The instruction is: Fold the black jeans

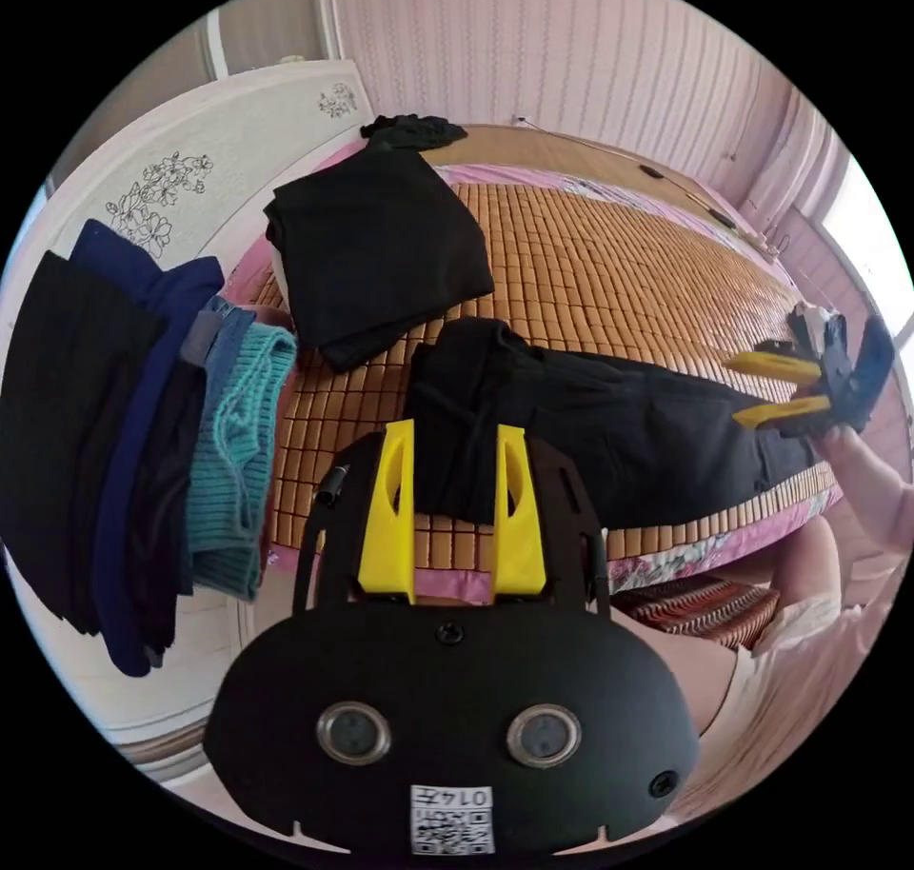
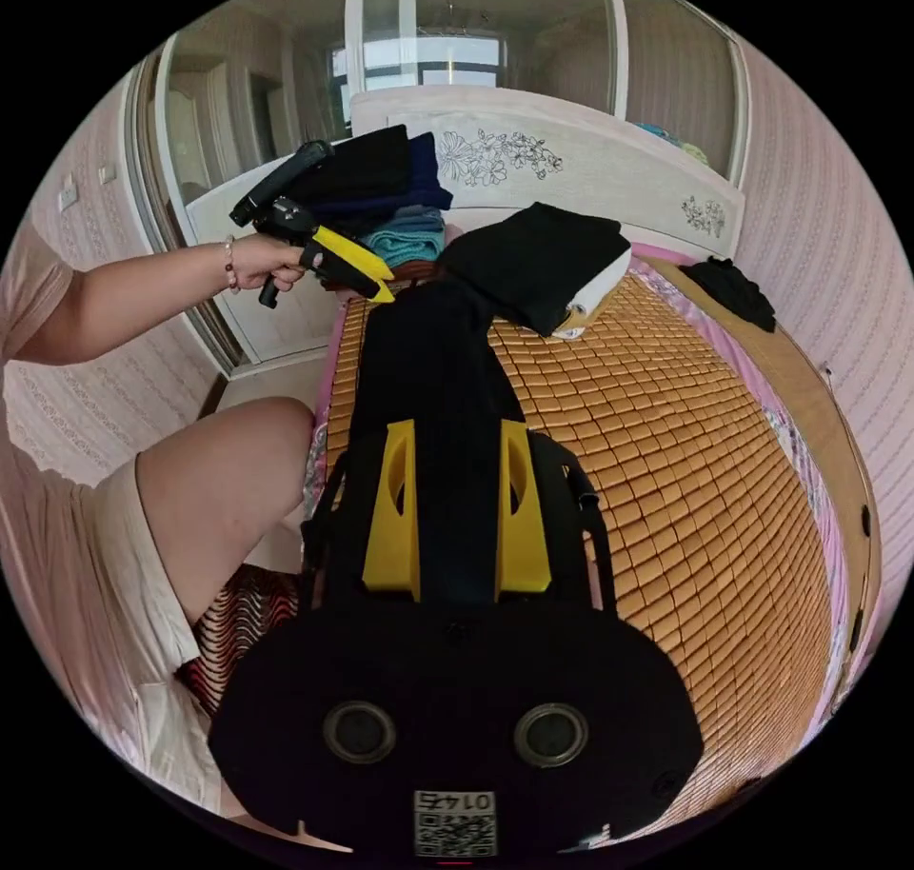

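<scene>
Both hand-held grippers agape above black jeans (image 1: 609,423); far hem cut off.

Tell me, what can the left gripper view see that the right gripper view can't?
Left gripper view's extras: the right tongs, open, at the far end of the jeans, and a bright window.

Right gripper view's extras: the left tongs held in a hand, and big glass doors.

Both share: the black jeans stretched along the bamboo mat, a folded black garment, and a pile of clothes by the flowered headboard.
</scene>
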Tool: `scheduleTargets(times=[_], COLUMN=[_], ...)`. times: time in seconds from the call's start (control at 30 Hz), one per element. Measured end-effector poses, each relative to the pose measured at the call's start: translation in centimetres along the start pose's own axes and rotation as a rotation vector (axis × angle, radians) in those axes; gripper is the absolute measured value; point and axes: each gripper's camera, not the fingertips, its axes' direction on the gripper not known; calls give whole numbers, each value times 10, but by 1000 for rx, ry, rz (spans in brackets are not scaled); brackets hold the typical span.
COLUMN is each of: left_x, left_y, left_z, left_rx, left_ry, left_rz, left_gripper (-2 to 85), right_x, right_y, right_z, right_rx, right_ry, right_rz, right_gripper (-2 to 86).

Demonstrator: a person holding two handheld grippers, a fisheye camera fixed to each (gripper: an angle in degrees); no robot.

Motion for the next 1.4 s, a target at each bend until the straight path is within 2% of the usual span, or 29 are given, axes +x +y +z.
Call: scheduleTargets(times=[0.13,0.3,0.4,0.43,0.47,0.53,0.6,0.7,0.77,0.87,0.9,0.97,1.1,1.17,1.27,1.33,1.4], left_x=[-33,-63,-86,-95,-103,-115,-126,-134,-146,-166,-167,-167,-164,-154,-139,-133,-128], left_y=[8,18,24,25,27,28,27,21,15,13,14,14,14,15,18,18,18], left_z=[19,31,36,36,35,31,28,40,60,89,93,99,89,74,67,68,67], left_rx=[-7,11,18,32,56,128,198,190,42,-99,-114,-123,-120,-71,-47,-44,-30], left_ry=[96,165,246,280,317,396,469,580,522,560,547,499,465,346,228,204,215], left_rz=[110,268,310,320,337,354,349,332,235,-41,-63,-102,-130,-83,-48,-65,-86], left_gripper=[140,156,161,163,167,176,182,170,69,25,26,37,62,72,55,29,8], right_x=[50,82,108,117,123,131,141,156,164,174,175,172,152,138,126,117,110], right_y=[-117,-209,-244,-256,-268,-284,-304,-333,-350,-361,-361,-355,-319,-281,-236,-218,-215], right_z=[58,136,152,149,141,127,123,128,136,128,122,94,45,18,1,3,-6], right_rx=[-77,-313,-366,-350,-309,-254,-247,-284,-382,-396,-385,-337,-352,-422,-477,-537,-518], right_ry=[-178,-244,-504,-644,-805,-1006,-1080,-1034,-796,-573,-519,-385,-312,-199,-135,-119,-105], right_rz=[61,53,67,24,-48,-143,-168,-134,-51,78,91,123,102,128,252,285,299], right_gripper=[197,172,115,77,69,62,60,60,61,45,39,27,55,72,72,52,26])
